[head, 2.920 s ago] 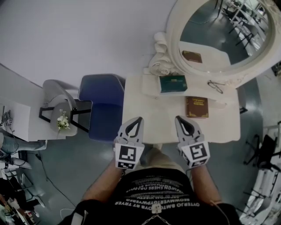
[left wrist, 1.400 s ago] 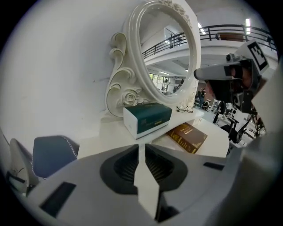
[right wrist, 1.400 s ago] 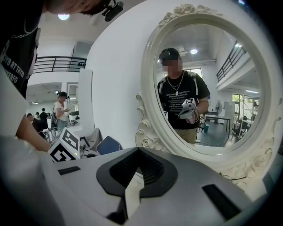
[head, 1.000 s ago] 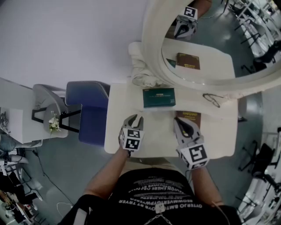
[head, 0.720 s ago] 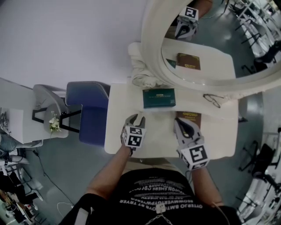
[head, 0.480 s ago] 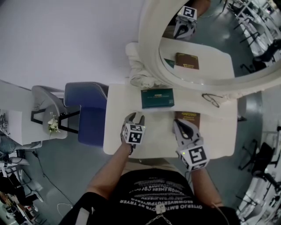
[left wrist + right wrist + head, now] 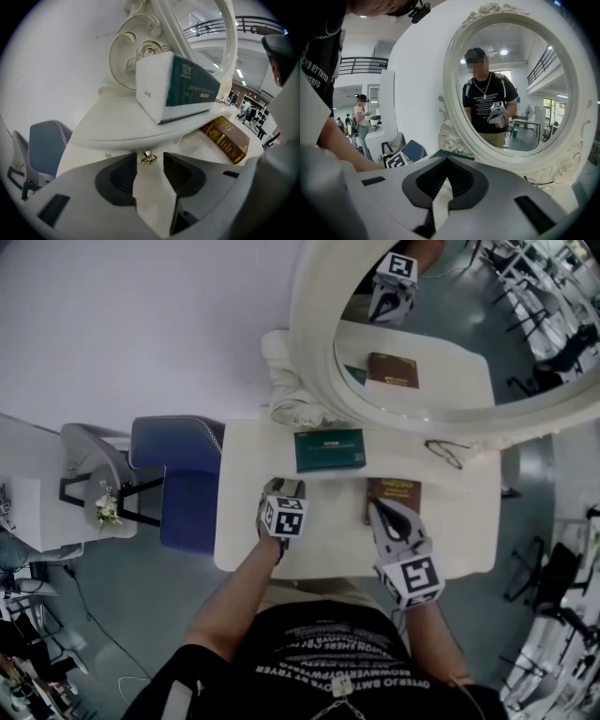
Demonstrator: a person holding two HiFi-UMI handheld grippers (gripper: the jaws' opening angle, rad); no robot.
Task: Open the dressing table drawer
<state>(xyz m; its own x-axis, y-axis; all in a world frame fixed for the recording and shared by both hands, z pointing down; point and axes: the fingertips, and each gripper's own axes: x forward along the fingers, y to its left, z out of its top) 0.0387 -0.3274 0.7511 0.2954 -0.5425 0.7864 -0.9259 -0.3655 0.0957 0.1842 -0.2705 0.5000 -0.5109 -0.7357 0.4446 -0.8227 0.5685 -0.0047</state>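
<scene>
Jaws of the left gripper (image 7: pixel 284 487) have just been opening and now stand released, framing the brass drawer knob (image 7: pixel 148 158) — ready to clench, I judge — while the right gripper (image 7: pixel 379 510), at its 3 o'clock, hovers closed and empty.

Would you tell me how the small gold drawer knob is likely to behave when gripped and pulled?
The small gold drawer knob looks like rigid polished metal, so it probably won't flex but may slip. Tiny and rounded, it likely offers little purchase unless centred.

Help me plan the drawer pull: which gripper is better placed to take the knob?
Left. The left gripper has just been opening its jaws, which frame the brass knob, untouched. The right gripper, shut, is over the tabletop facing the mirror.
</scene>
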